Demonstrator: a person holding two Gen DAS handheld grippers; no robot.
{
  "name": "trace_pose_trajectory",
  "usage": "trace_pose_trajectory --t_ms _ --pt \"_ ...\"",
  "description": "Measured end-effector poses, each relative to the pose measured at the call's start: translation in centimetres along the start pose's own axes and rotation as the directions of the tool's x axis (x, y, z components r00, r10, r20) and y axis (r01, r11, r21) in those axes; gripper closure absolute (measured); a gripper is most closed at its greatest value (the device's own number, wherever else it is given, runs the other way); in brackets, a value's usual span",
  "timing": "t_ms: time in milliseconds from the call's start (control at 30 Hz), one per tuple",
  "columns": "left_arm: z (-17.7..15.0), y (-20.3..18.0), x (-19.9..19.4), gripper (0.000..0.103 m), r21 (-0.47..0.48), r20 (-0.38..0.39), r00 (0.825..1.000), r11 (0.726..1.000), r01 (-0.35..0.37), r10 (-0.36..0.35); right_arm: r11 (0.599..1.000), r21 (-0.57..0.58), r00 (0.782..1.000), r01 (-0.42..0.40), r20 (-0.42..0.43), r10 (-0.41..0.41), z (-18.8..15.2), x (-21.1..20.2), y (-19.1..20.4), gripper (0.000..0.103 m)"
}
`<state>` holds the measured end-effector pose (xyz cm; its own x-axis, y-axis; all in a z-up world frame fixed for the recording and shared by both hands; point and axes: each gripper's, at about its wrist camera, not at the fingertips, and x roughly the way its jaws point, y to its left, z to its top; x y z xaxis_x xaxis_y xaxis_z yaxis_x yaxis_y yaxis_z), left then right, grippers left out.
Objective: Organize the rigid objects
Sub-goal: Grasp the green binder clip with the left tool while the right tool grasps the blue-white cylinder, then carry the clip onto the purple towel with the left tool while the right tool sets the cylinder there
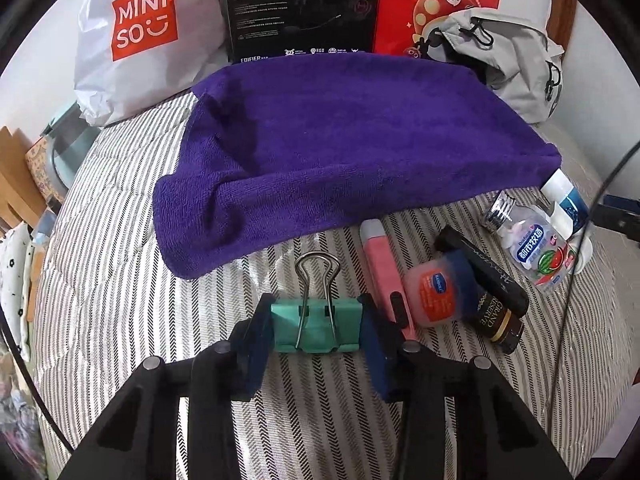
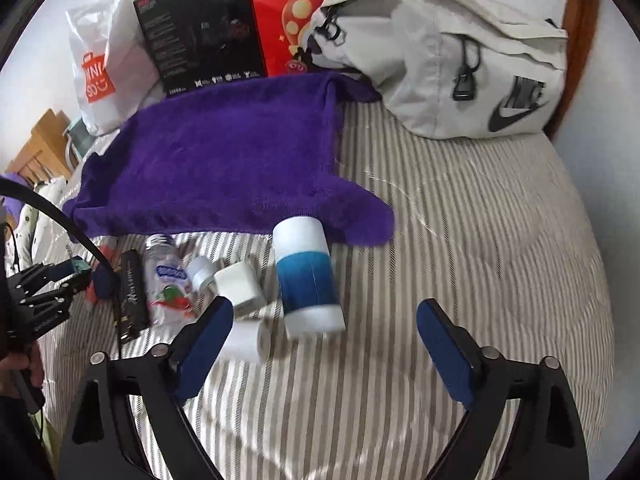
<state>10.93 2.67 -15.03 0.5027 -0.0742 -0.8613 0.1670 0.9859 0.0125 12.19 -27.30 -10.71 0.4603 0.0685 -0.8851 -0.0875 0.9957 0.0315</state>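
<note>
My left gripper (image 1: 316, 330) is shut on a green binder clip (image 1: 316, 328), its wire handles pointing away, just above the striped bedding. To its right lie a pink tube (image 1: 384, 276), a small Vaseline jar (image 1: 436, 296), a black tube (image 1: 484, 276) and a clear candy bottle (image 1: 532, 248). My right gripper (image 2: 324, 344) is open, low over the bed, facing a white-and-blue cylinder (image 2: 308, 276) lying on its side. A white charger cube (image 2: 240, 286) and a white roll (image 2: 244, 338) sit by its left finger. The candy bottle (image 2: 170, 284) and black tube (image 2: 130, 292) lie further left.
A purple towel (image 1: 340, 152) is spread behind the objects. Behind it stand a white Miniso bag (image 1: 136, 40), a black box (image 1: 304, 4) and a red box (image 1: 424, 4). A grey backpack (image 2: 452, 60) rests at the back right. The left gripper (image 2: 48, 292) shows at the right view's left edge.
</note>
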Motion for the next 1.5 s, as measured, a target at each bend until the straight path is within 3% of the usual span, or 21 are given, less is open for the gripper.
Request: trace_pose_trajectory --t_ms 233,500,600,900,1267,1500 --pt "0.1 0.1 0.1 0.064 -0.014 -0.003 1.000 1.000 0.008 -0.008 1.000 -0.017 0.999 -0.017 -0.049 0.017 0.9 3.8 -0.6 0.035" --pt "0.1 0.0 0.1 0.064 -0.018 -0.002 1.000 1.000 0.005 -0.005 0.997 -0.076 1.000 0.011 0.002 -0.011 0.9 5.0 0.0 0.040" --pt "0.2 0.0 0.1 0.064 -0.019 -0.007 1.000 1.000 0.006 -0.006 0.997 -0.078 1.000 -0.007 -0.003 0.006 1.1 4.6 -0.4 0.067" --pt "0.1 1.2 -0.8 0.064 -0.080 -0.013 0.999 0.996 0.040 -0.042 0.998 -0.040 0.997 -0.048 -0.059 0.045 0.0 3.2 -2.0 0.067" --pt "1.6 3.3 -4.1 0.064 -0.122 0.046 0.999 0.992 0.033 -0.028 0.992 -0.073 0.994 -0.105 -0.023 0.103 0.7 0.8 -1.7 0.067" --pt "4.6 3.8 -5.5 0.064 -0.108 0.084 0.996 0.993 0.044 -0.035 0.983 -0.137 0.991 -0.126 0.021 0.130 3.5 0.6 -0.4 0.067"
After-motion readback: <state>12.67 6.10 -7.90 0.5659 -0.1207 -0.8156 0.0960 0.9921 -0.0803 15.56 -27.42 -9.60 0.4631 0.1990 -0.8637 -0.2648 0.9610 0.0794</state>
